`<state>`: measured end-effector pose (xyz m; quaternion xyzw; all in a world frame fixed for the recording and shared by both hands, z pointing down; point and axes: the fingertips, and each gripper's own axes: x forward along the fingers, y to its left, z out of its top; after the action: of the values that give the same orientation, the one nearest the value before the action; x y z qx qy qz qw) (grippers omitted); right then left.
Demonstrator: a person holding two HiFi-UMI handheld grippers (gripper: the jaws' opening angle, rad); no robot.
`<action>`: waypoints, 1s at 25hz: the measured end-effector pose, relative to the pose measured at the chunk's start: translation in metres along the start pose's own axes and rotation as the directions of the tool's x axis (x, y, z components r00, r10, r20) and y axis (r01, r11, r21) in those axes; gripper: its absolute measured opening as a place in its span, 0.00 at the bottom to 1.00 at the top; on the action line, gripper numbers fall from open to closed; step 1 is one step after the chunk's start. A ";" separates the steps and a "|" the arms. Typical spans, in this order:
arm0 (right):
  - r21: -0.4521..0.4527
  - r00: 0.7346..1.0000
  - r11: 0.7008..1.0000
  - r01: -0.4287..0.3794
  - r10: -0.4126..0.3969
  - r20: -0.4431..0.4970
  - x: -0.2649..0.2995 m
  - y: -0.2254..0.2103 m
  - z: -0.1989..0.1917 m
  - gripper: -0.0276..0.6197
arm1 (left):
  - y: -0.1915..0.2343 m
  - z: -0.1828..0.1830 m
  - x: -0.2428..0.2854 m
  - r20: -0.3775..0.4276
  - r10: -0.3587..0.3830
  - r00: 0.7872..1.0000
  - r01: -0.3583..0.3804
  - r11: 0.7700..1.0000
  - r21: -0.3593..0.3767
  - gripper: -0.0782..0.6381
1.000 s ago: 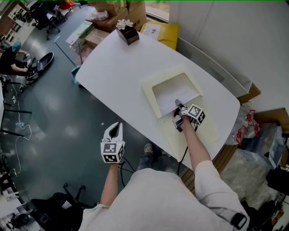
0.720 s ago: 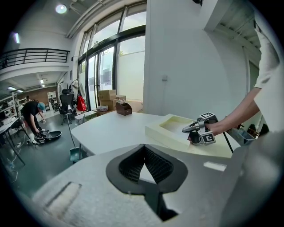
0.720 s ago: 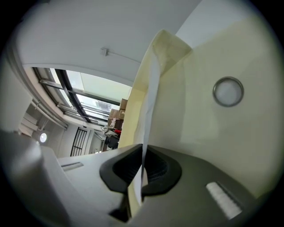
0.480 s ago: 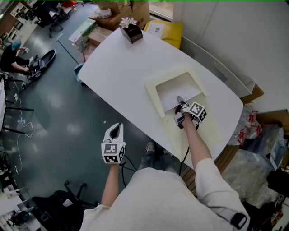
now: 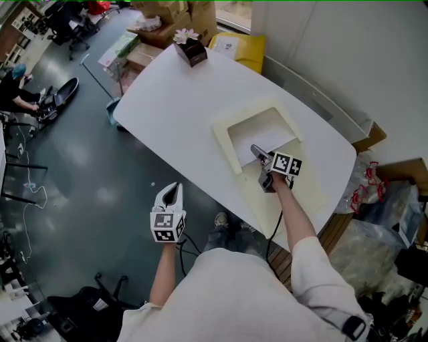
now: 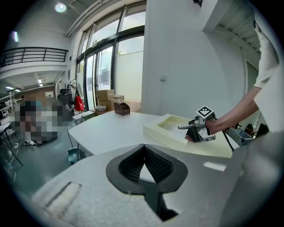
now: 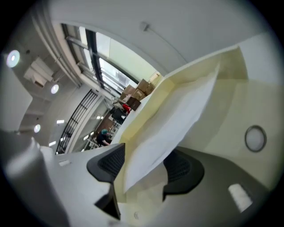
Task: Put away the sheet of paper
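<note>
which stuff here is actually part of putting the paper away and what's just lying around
Job in hand: sheet of paper; cream tray holding it; right tool, whose jaws have just been opening, with the sheet's edge between them.

Lying about: brown box with flower; yellow package; cardboard boxes; left tool, shut, off the table.

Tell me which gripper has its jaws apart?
The right gripper, at the cream tray: its jaws have just been opening, with the sheet of paper between them. The left gripper, off the table, is shut.
</note>
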<state>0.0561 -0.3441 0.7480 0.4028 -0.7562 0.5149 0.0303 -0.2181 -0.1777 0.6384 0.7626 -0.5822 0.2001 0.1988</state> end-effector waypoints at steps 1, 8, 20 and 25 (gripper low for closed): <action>-0.057 0.999 0.998 0.003 -0.006 -0.040 0.000 0.002 -0.004 0.46 | -0.001 -0.001 0.000 0.000 -0.003 1.000 0.003 1.000 0.001 0.11; -0.355 0.960 0.931 -0.089 -0.014 -0.278 -0.006 0.017 -0.030 0.57 | -0.005 -0.002 0.001 0.001 -0.018 1.000 0.018 1.000 0.001 0.11; -0.813 0.885 0.582 -0.009 -0.374 -0.278 -0.017 -0.002 -0.035 0.56 | -0.011 0.001 -0.003 0.019 -0.029 0.999 0.029 1.000 0.007 0.11; -0.799 0.891 0.601 0.036 -0.381 -0.247 -0.029 -0.004 -0.035 0.51 | -0.013 0.005 -0.008 0.032 -0.029 0.999 0.029 1.000 0.006 0.11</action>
<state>0.0657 -0.3003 0.7541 0.3253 -0.8268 0.2004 0.4128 -0.2071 -0.1710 0.6294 0.7746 -0.5737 0.1863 0.1901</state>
